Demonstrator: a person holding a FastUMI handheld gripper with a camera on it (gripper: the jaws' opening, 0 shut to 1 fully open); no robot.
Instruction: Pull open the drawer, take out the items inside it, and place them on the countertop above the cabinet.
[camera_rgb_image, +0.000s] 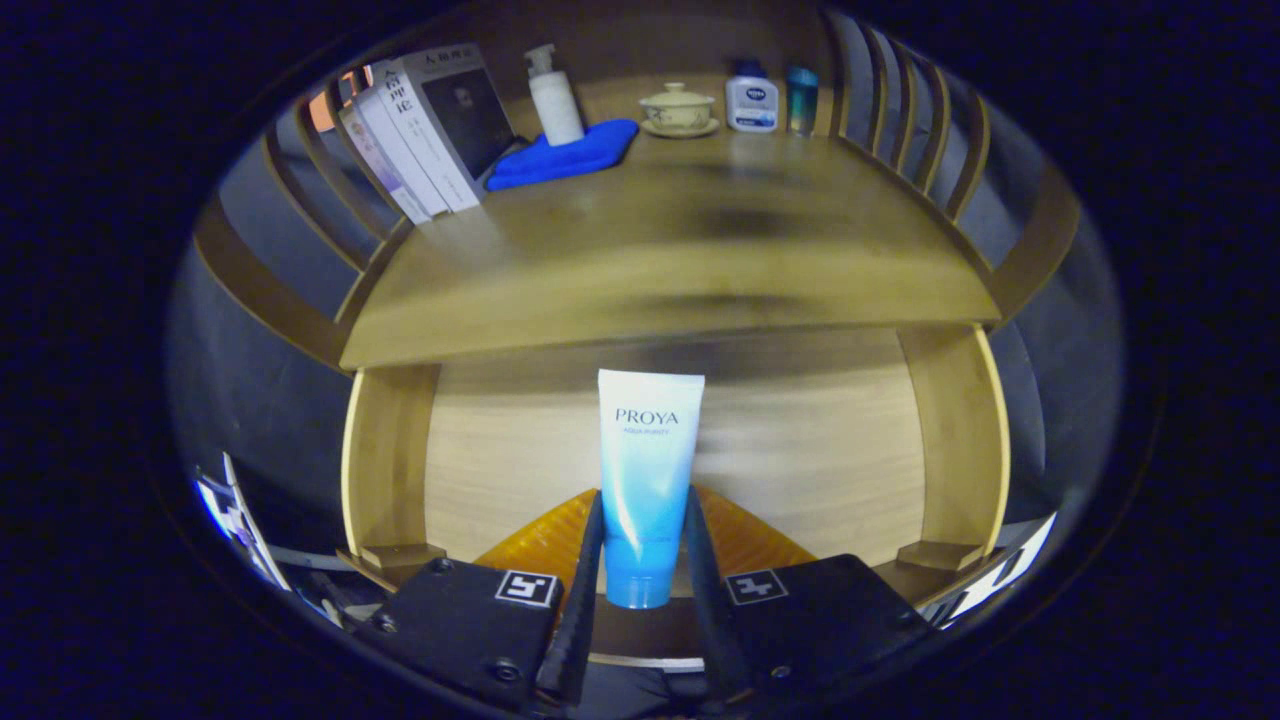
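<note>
Our tongs (643, 560) hold the tube (647, 480) by its lower end, both fingers pressing its sides. Its long axis runs straight away from us over the open drawer (520, 450). The counter (680, 250) lies beyond and above, so we judge the next move to be up and far.

Drawer (560, 470): near edge hidden behind the hand-held gripper (644, 560).
Bench (700, 250): surface beyond the fingers smeared by blur.

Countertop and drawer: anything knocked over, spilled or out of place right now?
Nothing stands out. The tongs grip the tube cap-down over the open drawer. On the countertop, books lean against the rail, and the pump bottle stands upright on the blue cloth.
</note>
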